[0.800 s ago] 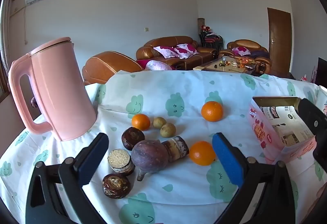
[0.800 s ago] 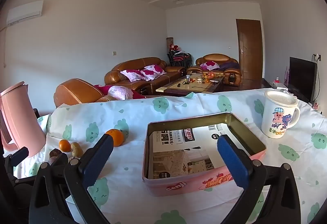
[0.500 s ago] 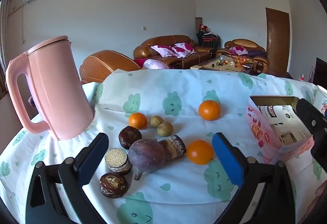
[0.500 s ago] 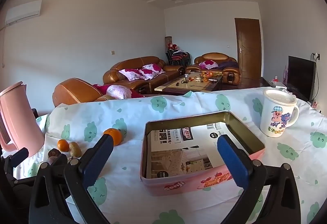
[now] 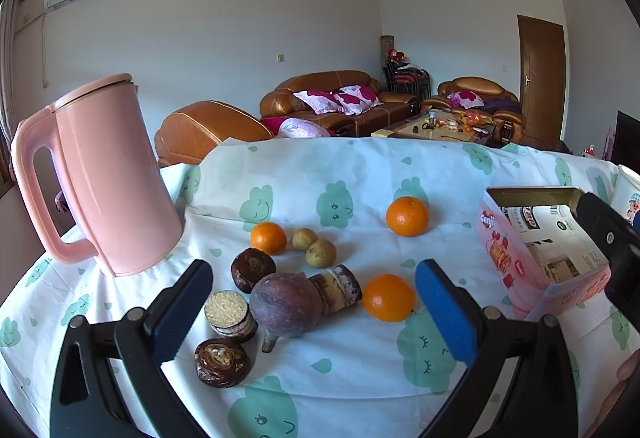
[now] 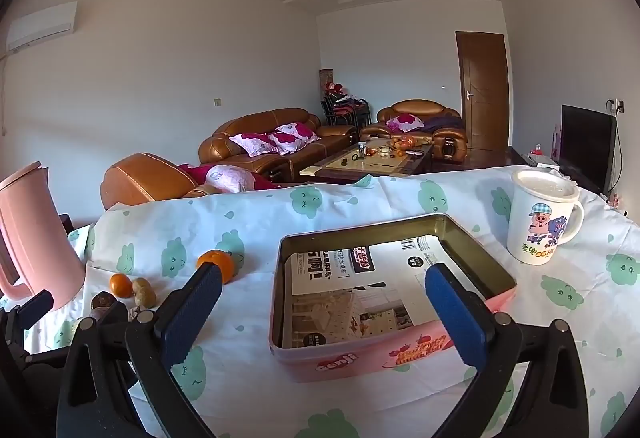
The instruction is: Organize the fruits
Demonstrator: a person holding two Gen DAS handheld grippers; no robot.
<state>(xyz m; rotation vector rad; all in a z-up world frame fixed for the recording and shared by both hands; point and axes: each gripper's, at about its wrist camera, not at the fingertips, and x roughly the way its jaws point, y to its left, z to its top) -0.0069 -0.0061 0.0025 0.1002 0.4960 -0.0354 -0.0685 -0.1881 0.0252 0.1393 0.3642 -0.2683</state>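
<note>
**Two grippers hovering open over the fruit table**

Both grippers are sitting with jaws spread wide and holding nothing. The left gripper (image 5: 314, 312) is hanging over the fruit cluster near the table's left edge: a purple fruit (image 5: 285, 305), three oranges (image 5: 388, 297) (image 5: 407, 216) (image 5: 268, 237), two small brown-green fruits (image 5: 314, 247) and four dark cut pieces (image 5: 220, 361). The pink jug (image 5: 108, 178) is standing at the far left edge. The right gripper (image 6: 322, 312) is facing the open pink tin (image 6: 360, 354), which is lying towards the table's right side, lined with printed paper. The cartoon mug (image 6: 540, 222) is standing near the right edge, beyond the tin.
</note>
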